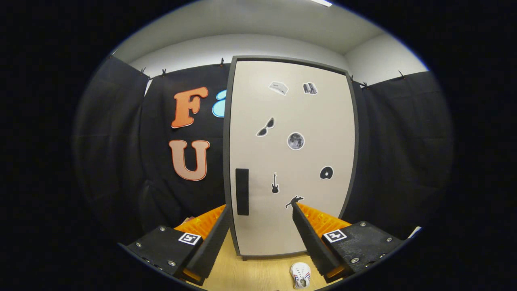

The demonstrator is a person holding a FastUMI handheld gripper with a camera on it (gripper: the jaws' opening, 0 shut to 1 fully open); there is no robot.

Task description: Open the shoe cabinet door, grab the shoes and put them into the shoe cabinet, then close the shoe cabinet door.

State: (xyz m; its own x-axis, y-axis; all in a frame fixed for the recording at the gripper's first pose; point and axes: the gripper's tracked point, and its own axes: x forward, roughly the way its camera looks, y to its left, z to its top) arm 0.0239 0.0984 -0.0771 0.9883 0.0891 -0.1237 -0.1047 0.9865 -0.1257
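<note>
Cabinet [291, 153]: door shut, inside hidden; small stickers too small to tell. Shoe [300, 275]: toe cut off at lower frame. Gripper [260, 212]: open; finger bases cut off.

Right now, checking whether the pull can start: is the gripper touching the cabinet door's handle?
Apart. In the gripper view the open gripper holds nothing, and the handle sits on the closed cabinet door beyond its fingers.

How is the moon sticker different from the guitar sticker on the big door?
The moon sticker is round and grey; the guitar sticker is thin, tall and black. The moon sticker sits higher on the cabinet door, while the guitar sticker sits lower, nearer the dark handle. Both are stuck flat on the shut door, beyond the open gripper, whose fingers hold nothing.
</note>
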